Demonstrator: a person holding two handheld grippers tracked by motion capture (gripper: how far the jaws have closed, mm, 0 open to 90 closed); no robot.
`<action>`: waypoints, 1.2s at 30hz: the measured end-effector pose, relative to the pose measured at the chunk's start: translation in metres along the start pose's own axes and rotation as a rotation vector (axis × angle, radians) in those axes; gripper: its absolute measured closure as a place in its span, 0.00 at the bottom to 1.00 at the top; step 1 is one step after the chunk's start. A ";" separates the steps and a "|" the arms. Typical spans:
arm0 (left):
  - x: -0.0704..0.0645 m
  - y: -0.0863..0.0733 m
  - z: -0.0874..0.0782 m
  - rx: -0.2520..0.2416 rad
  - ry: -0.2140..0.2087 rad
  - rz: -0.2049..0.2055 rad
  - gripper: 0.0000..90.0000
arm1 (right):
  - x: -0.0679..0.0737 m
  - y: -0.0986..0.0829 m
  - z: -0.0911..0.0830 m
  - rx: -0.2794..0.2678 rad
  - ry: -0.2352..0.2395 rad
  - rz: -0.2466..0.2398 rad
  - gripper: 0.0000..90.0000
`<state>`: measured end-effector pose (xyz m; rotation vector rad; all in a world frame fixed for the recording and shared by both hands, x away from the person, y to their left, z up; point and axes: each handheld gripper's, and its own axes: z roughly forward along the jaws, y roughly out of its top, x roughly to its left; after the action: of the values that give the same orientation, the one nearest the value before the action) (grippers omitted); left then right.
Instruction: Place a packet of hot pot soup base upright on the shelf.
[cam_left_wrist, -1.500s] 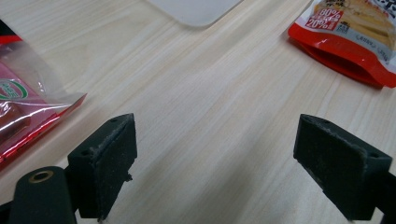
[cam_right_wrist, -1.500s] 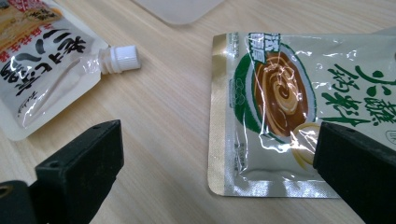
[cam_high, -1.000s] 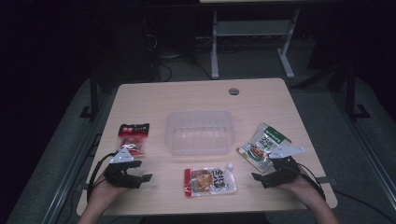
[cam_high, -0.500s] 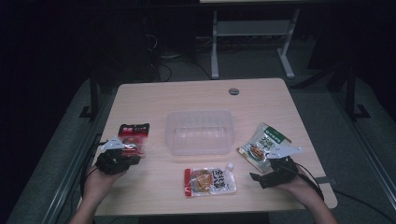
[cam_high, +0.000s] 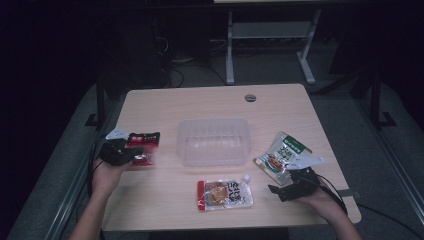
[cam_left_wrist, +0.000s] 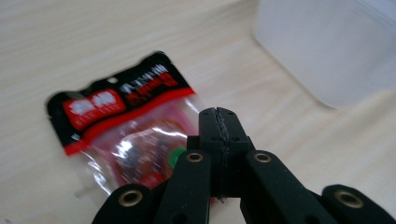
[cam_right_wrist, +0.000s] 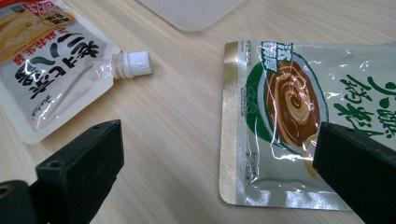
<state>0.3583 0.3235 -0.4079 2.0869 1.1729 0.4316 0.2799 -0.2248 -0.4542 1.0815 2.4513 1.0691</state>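
Note:
A red and black snack packet (cam_high: 145, 142) lies on the left of the wooden table (cam_high: 200, 102). My left gripper (cam_high: 133, 156) is shut, its tips hovering over the packet's lower clear part (cam_left_wrist: 121, 121); in the left gripper view the jaws (cam_left_wrist: 218, 114) are pressed together with nothing seen between them. A green pouch (cam_high: 282, 155) lies at the right. My right gripper (cam_high: 281, 183) stands open just in front of it, and in the right gripper view its wide jaws (cam_right_wrist: 215, 140) straddle the pouch's near edge (cam_right_wrist: 299, 102). A white spouted pouch (cam_high: 225, 194) lies at the front centre.
A clear plastic container (cam_high: 213, 141) sits in the middle of the table, between the two packets. Its corner shows in the left gripper view (cam_left_wrist: 336, 46). The spouted pouch's cap (cam_right_wrist: 133, 63) points toward the green pouch. A round cable hole (cam_high: 250, 97) is at the back.
My left gripper has moved left and away from the front edge, up to the red packet. The right gripper has stayed where it was.

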 end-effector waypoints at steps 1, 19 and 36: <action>0.004 0.003 0.002 -0.006 0.010 0.005 1.00 | 0.000 0.000 0.000 0.000 -0.001 -0.002 0.02; 0.044 0.017 0.046 0.040 0.111 -0.036 1.00 | 0.000 -0.002 0.000 0.005 -0.006 0.008 0.02; 0.069 -0.003 0.036 0.058 0.186 -0.115 1.00 | 0.000 -0.003 -0.001 0.008 -0.011 0.001 0.02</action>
<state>0.4141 0.3679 -0.4386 2.0500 1.4209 0.5531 0.2773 -0.2266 -0.4553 1.0877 2.4490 1.0513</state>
